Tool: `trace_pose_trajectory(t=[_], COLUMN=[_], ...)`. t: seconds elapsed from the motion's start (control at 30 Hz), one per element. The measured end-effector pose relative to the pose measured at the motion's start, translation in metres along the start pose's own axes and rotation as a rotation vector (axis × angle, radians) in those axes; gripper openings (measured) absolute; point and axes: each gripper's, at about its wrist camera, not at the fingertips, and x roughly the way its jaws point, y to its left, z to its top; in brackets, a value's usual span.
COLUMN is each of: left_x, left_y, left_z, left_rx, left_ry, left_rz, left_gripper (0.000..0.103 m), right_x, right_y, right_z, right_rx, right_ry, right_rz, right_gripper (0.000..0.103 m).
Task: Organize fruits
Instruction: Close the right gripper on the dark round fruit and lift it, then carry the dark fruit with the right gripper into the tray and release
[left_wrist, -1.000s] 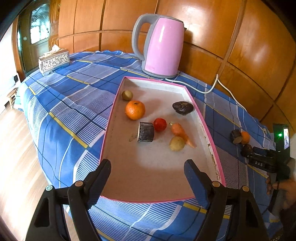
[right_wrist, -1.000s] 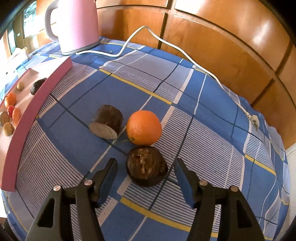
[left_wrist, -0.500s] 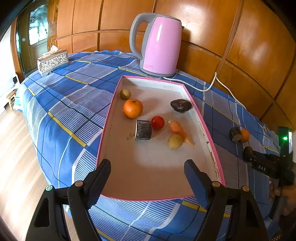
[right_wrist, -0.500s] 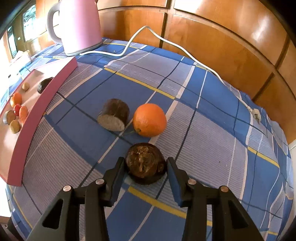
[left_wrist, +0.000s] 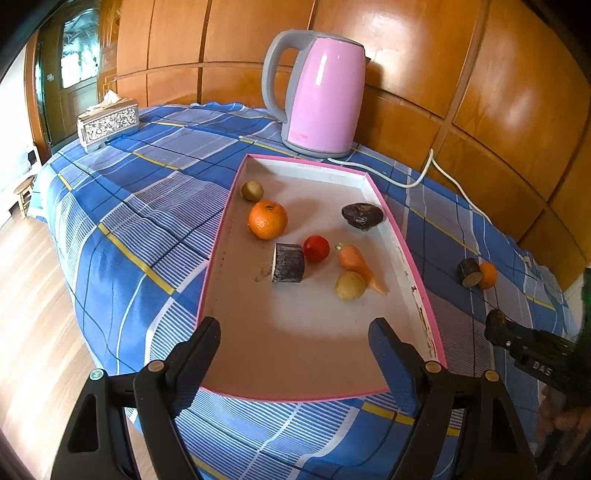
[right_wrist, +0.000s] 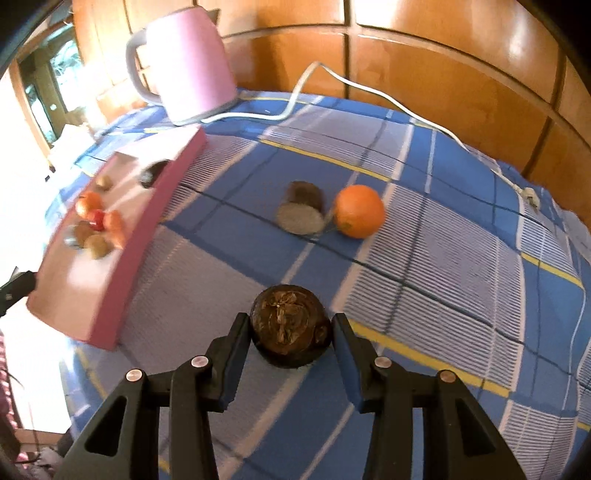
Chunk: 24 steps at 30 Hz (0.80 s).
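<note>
My right gripper (right_wrist: 291, 332) is shut on a dark brown round fruit (right_wrist: 290, 326), held a little above the blue checked cloth. Behind it an orange (right_wrist: 359, 211) and a dark cut stub (right_wrist: 302, 212) lie on the cloth. The pink-rimmed tray (left_wrist: 424, 291) holds an orange (left_wrist: 267, 219), a small green fruit (left_wrist: 252, 191), a dark fruit (left_wrist: 362, 216), a red tomato (left_wrist: 316, 248), a carrot (left_wrist: 356, 262), a yellowish round fruit (left_wrist: 350, 285) and a dark cut piece (left_wrist: 288, 263). My left gripper (left_wrist: 295, 354) hangs open over the tray's near end, with nothing between its fingers.
A pink kettle (left_wrist: 317, 96) stands behind the tray, its white cord (right_wrist: 406, 110) trailing across the cloth to the right. A patterned tissue box (left_wrist: 108, 123) sits at the far left. Wooden wall panels back the table. Wooden floor lies below on the left.
My right gripper closed on the dark brown fruit, lifted it off the cloth and swung toward the tray. The left gripper stayed where it was.
</note>
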Motion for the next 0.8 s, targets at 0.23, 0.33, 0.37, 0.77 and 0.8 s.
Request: trace_pose_trajectory(t=[0.23, 0.33, 0.37, 0.77, 0.8], left_x=[-0.005, -0.006, -0.006, -0.006, -0.006], left_y=[0.015, 0.023, 0.026, 0.044, 0.043], left_z=[0.006, 0.009, 0.009, 0.012, 0.012], left_rx=[-0.042, -0.061, -0.069, -0.112, -0.110], left_ry=[-0.027, -0.036, -0.038, -0.046, -0.045], left_rz=[0.027, 0.040, 0.046, 0.066, 0.065], left_gripper=[0.083, 0.083, 0.083, 0.083, 0.083], right_x=[-0.016, -0.021, -0.022, 0.001, 0.005], right_y=[0.036, 0.054, 0.059, 0.130, 0.134], right_z=[0.013, 0.018, 0.020, 0.043, 0.044], right_rx=[-0.044, -0.067, -0.074, -0.159, -0.168], right_ry=[-0.040, -0.050, -0.051, -0.027, -0.024], right_rz=[0.121, 0.172, 0.185, 0.267, 0.253], right_gripper=[0.045, 0.045, 0.045, 0.046, 0.047])
